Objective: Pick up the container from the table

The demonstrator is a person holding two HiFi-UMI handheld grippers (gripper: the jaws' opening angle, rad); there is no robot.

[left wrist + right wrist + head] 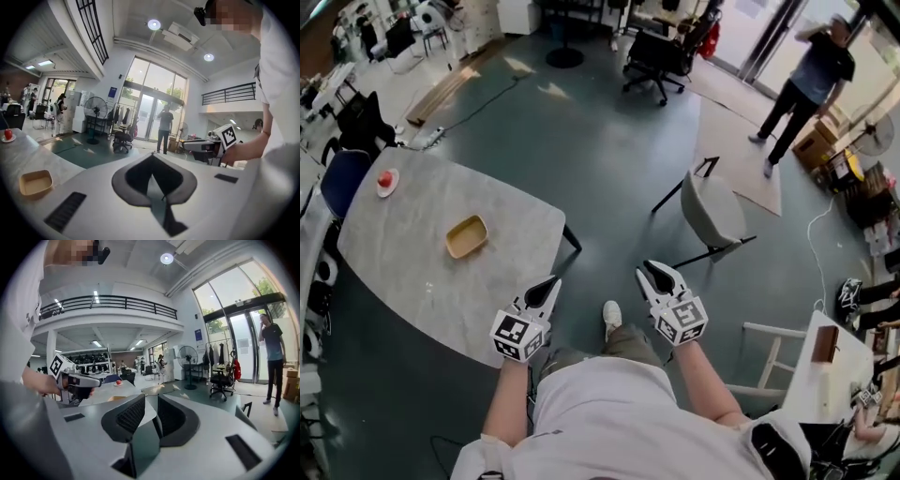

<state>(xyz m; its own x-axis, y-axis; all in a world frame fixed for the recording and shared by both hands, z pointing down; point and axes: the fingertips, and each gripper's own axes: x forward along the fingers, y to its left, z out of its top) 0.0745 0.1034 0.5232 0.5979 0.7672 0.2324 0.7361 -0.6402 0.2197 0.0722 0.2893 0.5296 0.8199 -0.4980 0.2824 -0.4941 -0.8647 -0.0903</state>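
Right gripper (656,274) parted, container (466,236) on table (408,272)

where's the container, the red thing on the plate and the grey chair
container (466,236), head view, middle of its inside.
red thing (386,177), head view, its top.
chair (712,210), head view, its grey shell.

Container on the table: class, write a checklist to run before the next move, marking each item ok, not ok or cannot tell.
1. Container upright on table: ok.
2. Plate apart from container: ok.
3. Right gripper jaws apart, nothing between: ok.
4. Left gripper jaws apart: not ok, together.
5. A gripper at the container: not ok, both far from it.
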